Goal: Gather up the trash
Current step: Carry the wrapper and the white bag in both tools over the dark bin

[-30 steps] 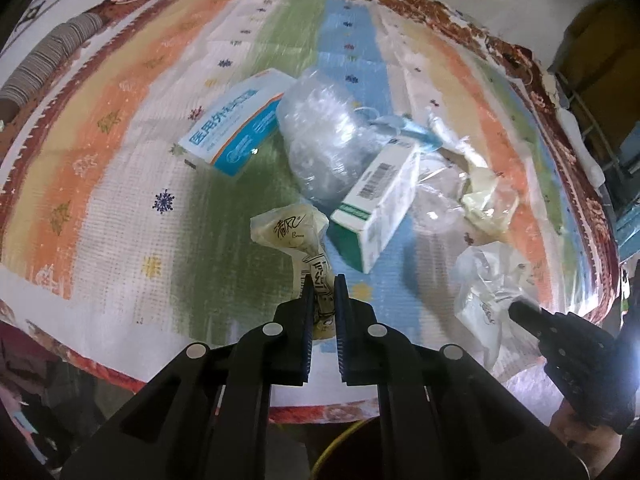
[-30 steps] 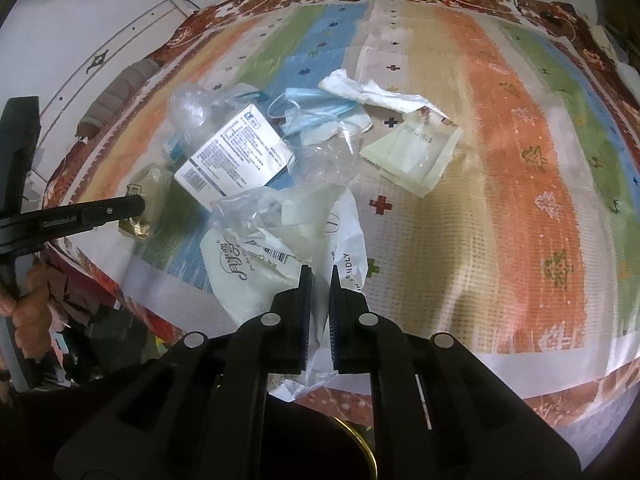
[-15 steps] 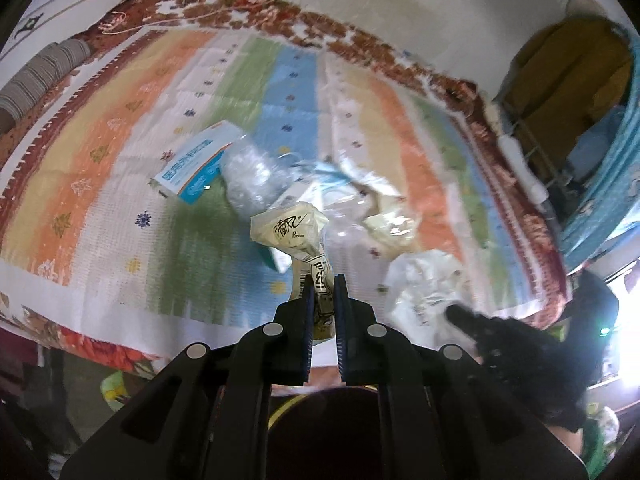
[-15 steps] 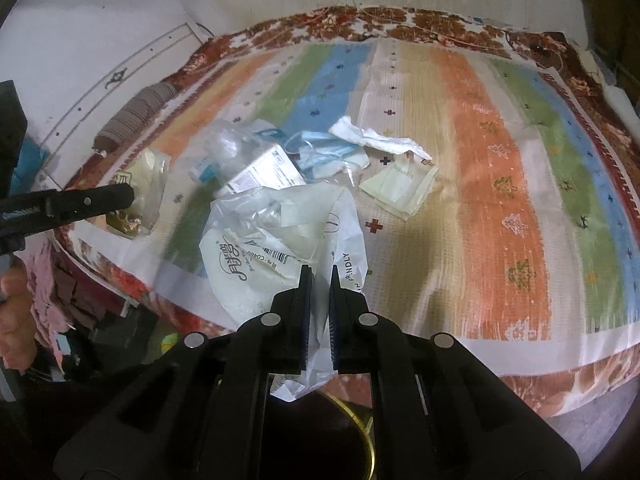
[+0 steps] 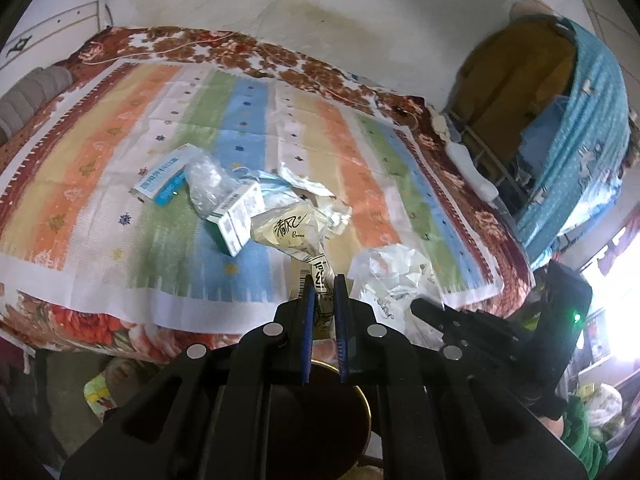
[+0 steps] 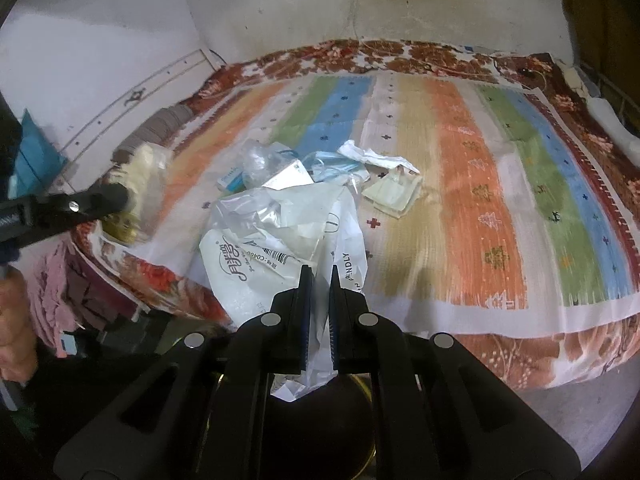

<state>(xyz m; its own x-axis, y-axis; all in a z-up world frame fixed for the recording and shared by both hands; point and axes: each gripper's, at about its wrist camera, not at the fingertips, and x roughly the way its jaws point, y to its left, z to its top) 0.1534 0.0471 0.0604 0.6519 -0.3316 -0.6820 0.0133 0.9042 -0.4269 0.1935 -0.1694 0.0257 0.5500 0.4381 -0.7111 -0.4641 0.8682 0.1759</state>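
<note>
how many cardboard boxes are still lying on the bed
2: a blue and white box at the pile's left end, and a green and white box beside the crumpled clear plastic. More may hide under the pile.

Glossy plastic wrapper (image 5: pixel 288 232); woven bedspread (image 5: pixel 100 184)

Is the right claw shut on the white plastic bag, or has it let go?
Shut on it. The right claw pinches the white plastic bag, whose loose end hangs below the fingers.

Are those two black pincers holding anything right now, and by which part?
Yes. The left gripper pinches a crumpled yellowish plastic wrapper by its barcode-printed end. The right gripper pinches a white plastic bag at its bunched lower part.
</note>
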